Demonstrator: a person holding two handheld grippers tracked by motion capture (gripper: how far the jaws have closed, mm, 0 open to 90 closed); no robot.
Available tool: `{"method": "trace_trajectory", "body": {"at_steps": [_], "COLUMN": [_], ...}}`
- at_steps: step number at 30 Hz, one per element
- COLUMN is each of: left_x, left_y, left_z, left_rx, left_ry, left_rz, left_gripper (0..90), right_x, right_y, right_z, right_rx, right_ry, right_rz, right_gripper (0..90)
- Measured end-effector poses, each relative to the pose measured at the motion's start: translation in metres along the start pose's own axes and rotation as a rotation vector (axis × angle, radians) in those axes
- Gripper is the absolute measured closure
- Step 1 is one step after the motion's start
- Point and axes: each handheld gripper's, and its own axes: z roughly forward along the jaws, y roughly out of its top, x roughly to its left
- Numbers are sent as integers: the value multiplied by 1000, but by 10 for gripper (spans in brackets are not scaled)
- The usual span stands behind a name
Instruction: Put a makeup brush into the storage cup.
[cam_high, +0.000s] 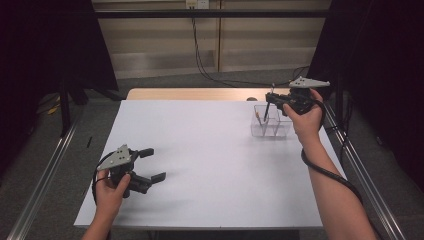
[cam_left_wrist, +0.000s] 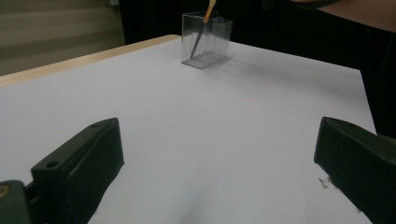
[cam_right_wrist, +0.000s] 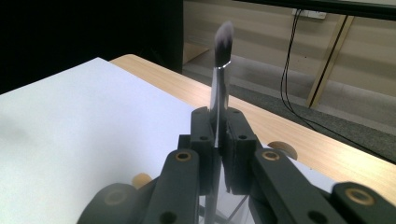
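The bench (cam_high: 210, 165) is covered with a white sheet, and a strip of light wood shows at its far edge. On the far right part of the sheet stands a clear box (cam_high: 270, 121) with several compartments, open at the top. In one compartment a thin stick with an orange end (cam_left_wrist: 210, 9) already leans against the wall.

The left tool (cam_high: 151, 164) rests low at the near left corner, well apart from the box. Its jaws stand wide open and hold nothing; between them only the bare sheet is visible.

The right tool (cam_high: 271, 99) is right above the box, so the right hand (cam_high: 306, 119) is clearly the nearer one. Its jaws are closed on a makeup brush (cam_right_wrist: 220, 74), gripping the dark handle near the middle. The brush stands almost upright: the soft bristle tip (cam_right_wrist: 224, 35) points up, and the lower end of the handle points down into the box, tilted a little.

I judge that the coming move is to lower the brush along its own long axis, straight down. Which compartment lies exactly under the handle end I cannot tell
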Motion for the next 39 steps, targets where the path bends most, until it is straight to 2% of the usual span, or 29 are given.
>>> {"method": "trace_trajectory", "body": {"at_steps": [15,17,21,27,33,39], "left_x": [-1,-1,-1,-2,-2,-1], "left_y": [0,0,0,1,2,1], "left_z": [-3,-3,-3,-1,0,-1], "left_rx": [-2,-2,0,-3,-3,-4], "left_ry": [5,7,7,5,1,3], "left_rz": [4,6,5,6,9,9], "left_gripper": [13,12,13,13,13,12], "right_x": [3,2,5,8,10,12], "right_y": [-4,-4,-5,-6,-13,-20], "right_z": [3,2,1,-5,-10,-14], "right_rx": [3,-5,-13,-48,-68,-93], "right_ry": [8,13,19,42,62,70], "right_rz": [15,33,51,69,82,81], "right_gripper": [816,696,526,329,193,120]}}
